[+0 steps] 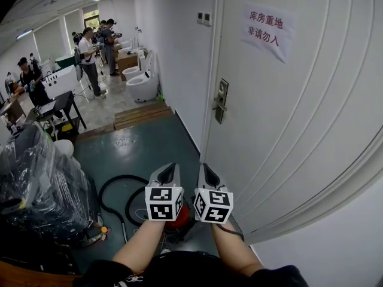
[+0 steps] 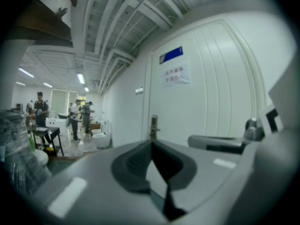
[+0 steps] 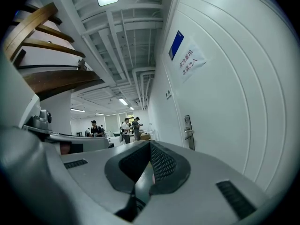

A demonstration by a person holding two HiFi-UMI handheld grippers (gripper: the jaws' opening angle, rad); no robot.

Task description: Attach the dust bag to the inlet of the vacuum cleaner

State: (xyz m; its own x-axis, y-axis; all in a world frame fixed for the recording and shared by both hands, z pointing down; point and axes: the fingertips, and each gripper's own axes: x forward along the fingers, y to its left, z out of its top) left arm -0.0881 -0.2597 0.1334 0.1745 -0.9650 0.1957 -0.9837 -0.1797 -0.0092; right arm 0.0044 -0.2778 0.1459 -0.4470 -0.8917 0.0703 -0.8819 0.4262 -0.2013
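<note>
Hovering shut, left gripper [image 1: 170, 167] and right gripper [image 1: 205, 168] stand above the vacuum cleaner [image 1: 180, 220].

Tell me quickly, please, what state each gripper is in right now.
Left gripper: closed, jaws together, holding nothing.
Right gripper: closed, jaws together, holding nothing.

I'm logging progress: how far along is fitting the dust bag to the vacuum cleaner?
Done: unclear; the red vacuum cleaner is mostly hidden behind the grippers, and no dust bag shows. In hand: nothing; the left gripper and right gripper are shut and empty above it. Left: checking the inlet, which is out of sight.
</note>
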